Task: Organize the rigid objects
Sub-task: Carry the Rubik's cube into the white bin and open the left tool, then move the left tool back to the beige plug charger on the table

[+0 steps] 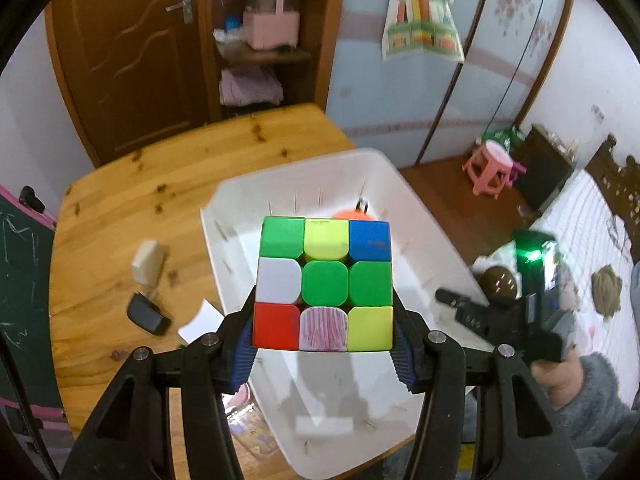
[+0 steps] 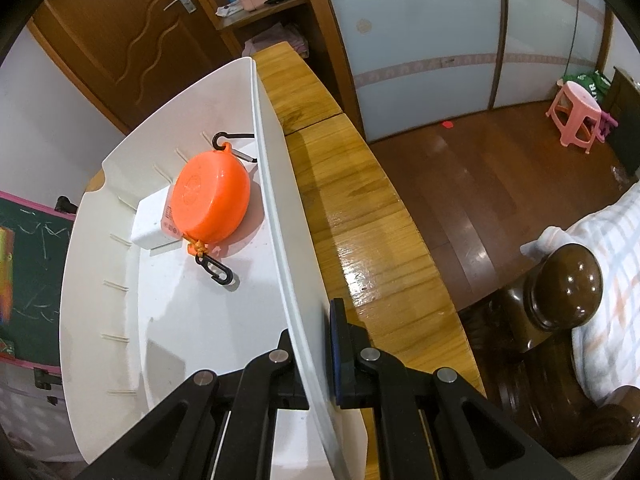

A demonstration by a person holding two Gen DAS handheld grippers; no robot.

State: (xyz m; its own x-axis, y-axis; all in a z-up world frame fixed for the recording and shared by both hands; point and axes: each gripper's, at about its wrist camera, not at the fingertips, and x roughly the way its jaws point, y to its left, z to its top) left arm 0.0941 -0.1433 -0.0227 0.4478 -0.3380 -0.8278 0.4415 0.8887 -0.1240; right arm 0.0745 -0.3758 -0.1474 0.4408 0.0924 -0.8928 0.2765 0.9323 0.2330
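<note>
Wooden tabletop (image 1: pixel 120 184) in a bedroom, white bin (image 1: pixel 404 208) at its right edge: puzzle cube on the way into the bin.

Held above the bin's open middle, the puzzle cube (image 1: pixel 324 284) sits clamped by its lower side faces between the blue pads of the left gripper (image 1: pixel 323 340), while the right gripper (image 2: pixel 318 364) is pinched shut on the bin's right wall, one jaw inside and one outside, steadying it. An orange round case (image 2: pixel 210 206) and a white box (image 2: pixel 154 222) already lie toward the bin's far end, so the near floor looks the better landing spot. To do this well, I would lower the cube close to the floor before letting go, keep it level, and keep the bin pinned. A white block (image 1: pixel 147 262), a dark oval gadget (image 1: pixel 148 315) and a paper slip (image 1: pixel 200 320) wait on the tabletop left of the bin.
</note>
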